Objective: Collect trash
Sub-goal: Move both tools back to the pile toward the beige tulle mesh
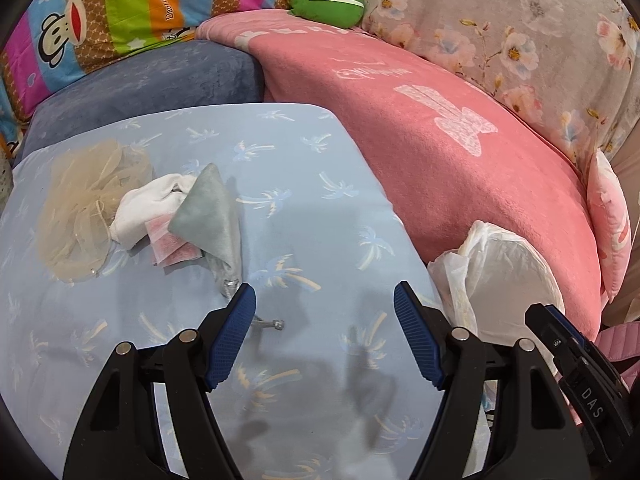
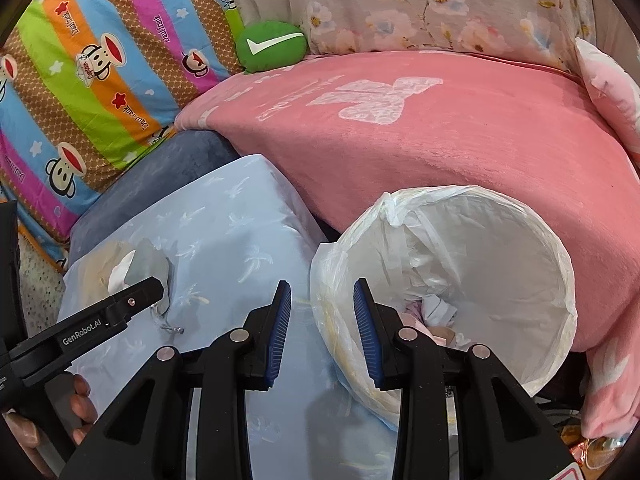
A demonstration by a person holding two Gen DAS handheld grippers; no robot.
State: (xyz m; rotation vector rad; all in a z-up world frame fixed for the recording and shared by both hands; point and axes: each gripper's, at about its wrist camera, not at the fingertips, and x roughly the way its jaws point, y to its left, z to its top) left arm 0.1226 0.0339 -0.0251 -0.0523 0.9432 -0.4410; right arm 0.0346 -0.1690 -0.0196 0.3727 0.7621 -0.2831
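The left gripper hovers over the pale blue sheet, its blue pads spread wide with nothing between them. Just ahead of its left fingertip lies the trash pile: a grey cloth folded into a cone, with a thin metal piece poking out from under its near end. Tucked against the grey cloth are a white rag and a pink wipe, and behind those sits a beige mesh puff. All of it rests on the sheet, toward the left side.

The right gripper hangs at the near rim of the bin, which stands just beside the sheet and against the pink blanket. Its pads are parted too, a narrower gap, gripping nothing; one pad sits over the sheet, the other over the bag's edge. The bin is lined with a white bag, and some crumpled scraps lie at the bottom.

From the right side the trash pile shows only partly, half hidden behind the left gripper's black body. A green cushion sits at the back between a striped monkey quilt and a floral cover.
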